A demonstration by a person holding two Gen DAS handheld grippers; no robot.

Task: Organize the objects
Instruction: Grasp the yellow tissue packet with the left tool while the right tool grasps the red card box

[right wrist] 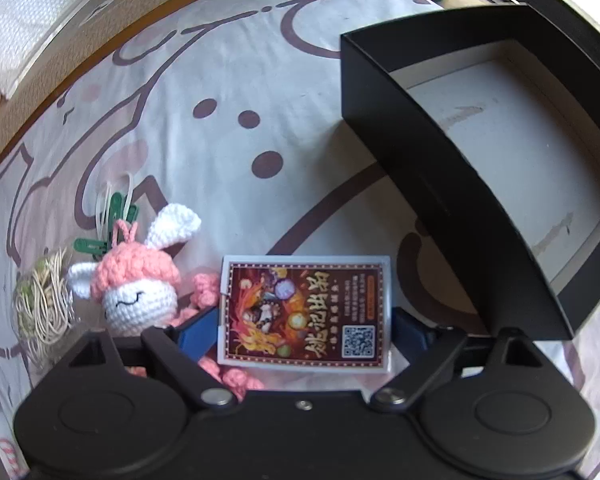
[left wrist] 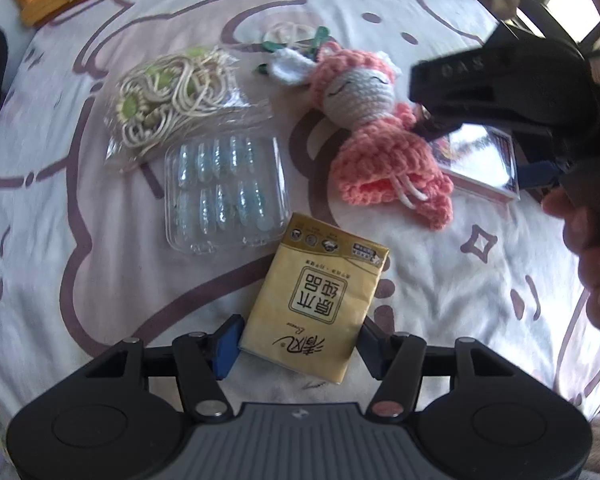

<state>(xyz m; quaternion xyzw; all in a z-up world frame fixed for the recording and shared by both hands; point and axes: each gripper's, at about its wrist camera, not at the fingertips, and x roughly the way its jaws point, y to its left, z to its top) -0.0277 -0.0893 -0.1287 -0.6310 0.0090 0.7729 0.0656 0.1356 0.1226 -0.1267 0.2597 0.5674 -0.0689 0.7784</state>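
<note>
My left gripper [left wrist: 296, 344] has its fingers against both sides of a yellow tissue pack [left wrist: 320, 300] lying on the bed sheet. My right gripper [right wrist: 304, 328] has its fingers on either side of a card box [right wrist: 306, 314] with a dark red picture and a QR code; whether it is lifted I cannot tell. The right gripper also shows in the left wrist view [left wrist: 500, 88], above the card box [left wrist: 480, 160]. A pink crochet bunny doll [left wrist: 376, 128] lies between them, also seen in the right wrist view [right wrist: 136, 288].
A clear case of false nails [left wrist: 224, 192] and a bag of cream cord with green beads [left wrist: 168, 100] lie left of the doll. Green clips [right wrist: 116, 224] lie behind it. An open black box [right wrist: 440, 168] with a pale floor stands at right.
</note>
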